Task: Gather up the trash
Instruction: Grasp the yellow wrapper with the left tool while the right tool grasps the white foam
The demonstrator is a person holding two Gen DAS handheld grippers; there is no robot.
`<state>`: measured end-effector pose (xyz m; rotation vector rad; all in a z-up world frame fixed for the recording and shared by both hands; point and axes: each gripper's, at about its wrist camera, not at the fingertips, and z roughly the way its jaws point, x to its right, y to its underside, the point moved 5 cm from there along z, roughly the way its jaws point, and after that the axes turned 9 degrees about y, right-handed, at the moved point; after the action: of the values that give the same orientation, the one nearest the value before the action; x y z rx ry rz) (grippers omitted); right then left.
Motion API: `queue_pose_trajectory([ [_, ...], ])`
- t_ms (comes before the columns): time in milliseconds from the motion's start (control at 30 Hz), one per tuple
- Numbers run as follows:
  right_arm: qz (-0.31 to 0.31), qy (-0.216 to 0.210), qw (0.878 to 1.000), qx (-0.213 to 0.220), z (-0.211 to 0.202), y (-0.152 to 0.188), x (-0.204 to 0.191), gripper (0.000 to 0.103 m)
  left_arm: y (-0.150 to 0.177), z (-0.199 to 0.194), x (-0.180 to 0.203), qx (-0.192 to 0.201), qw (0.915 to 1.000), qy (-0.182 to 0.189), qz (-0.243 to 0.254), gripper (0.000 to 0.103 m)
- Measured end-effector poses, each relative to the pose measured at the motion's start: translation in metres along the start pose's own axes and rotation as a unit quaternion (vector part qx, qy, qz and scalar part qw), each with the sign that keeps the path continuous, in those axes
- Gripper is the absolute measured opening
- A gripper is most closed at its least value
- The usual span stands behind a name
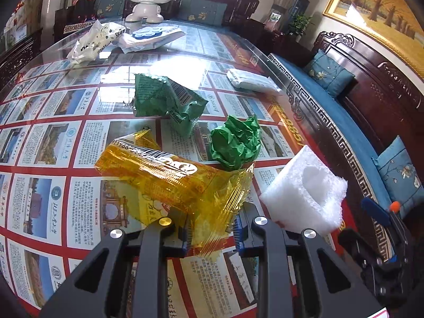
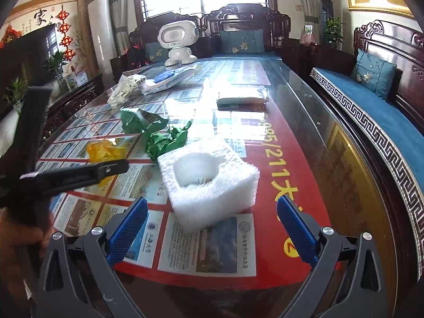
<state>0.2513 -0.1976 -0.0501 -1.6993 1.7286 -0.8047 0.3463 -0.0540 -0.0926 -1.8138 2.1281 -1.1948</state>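
Left gripper jaws grasp the yellow wrapper. Right gripper jaws are spread wide, the foam block just ahead between them.

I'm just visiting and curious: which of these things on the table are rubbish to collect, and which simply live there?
Rubbish: yellow wrapper, green wrapper, green paper ball, foam block.

Lying about: toy robot, tissue pack, folded white packet.

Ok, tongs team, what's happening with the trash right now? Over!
Left tongs shut on yellow wrapper. Right tongs open, pointed at white foam block, not touching. Green wrapper and green paper ball on glass table. Nothing blocking.
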Motion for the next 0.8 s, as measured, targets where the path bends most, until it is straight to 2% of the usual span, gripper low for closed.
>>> queue_pose_trajectory([
  [100, -0.003, 0.035, 0.999, 0.013, 0.006, -0.012, 0.004, 0.095, 0.001, -0.001, 0.002, -0.001, 1.0, 0.0, 0.001, 0.025],
  [200, -0.004, 0.046, 0.999, 0.002, 0.02, -0.021, 0.008, 0.094, 0.003, 0.001, 0.003, -0.003, 1.0, 0.006, -0.001, 0.025],
  [433, -0.048, 0.039, 0.996, -0.062, 0.062, -0.03, 0.005, 0.091, 0.003, 0.002, 0.007, -0.011, 0.9998, 0.005, 0.015, 0.025],
  [500, -0.06, 0.031, 0.993, -0.095, 0.077, -0.03, 0.006, 0.09, 0.004, 0.002, 0.007, -0.012, 0.9998, 0.001, 0.018, 0.025],
  [567, -0.07, 0.024, 0.99, -0.117, 0.089, -0.028, 0.006, 0.086, 0.004, 0.001, 0.006, -0.013, 0.9997, -0.004, 0.021, 0.025],
  [633, -0.06, -0.011, 0.989, -0.138, 0.094, -0.025, 0.004, 0.069, 0.005, 0.0, 0.005, -0.013, 0.9997, -0.005, 0.021, 0.025],
  [667, -0.051, -0.023, 0.988, -0.144, 0.093, -0.023, 0.004, 0.065, 0.005, -0.001, 0.005, -0.012, 0.9997, -0.006, 0.021, 0.025],
  [733, -0.046, -0.026, 0.989, -0.136, 0.087, -0.022, 0.002, 0.05, 0.007, -0.002, 0.007, -0.013, 0.9996, -0.006, 0.023, 0.025],
  [800, -0.055, -0.024, 0.991, -0.122, 0.077, -0.021, -0.003, 0.045, 0.009, -0.002, 0.008, -0.014, 0.9995, -0.007, 0.027, 0.025],
])
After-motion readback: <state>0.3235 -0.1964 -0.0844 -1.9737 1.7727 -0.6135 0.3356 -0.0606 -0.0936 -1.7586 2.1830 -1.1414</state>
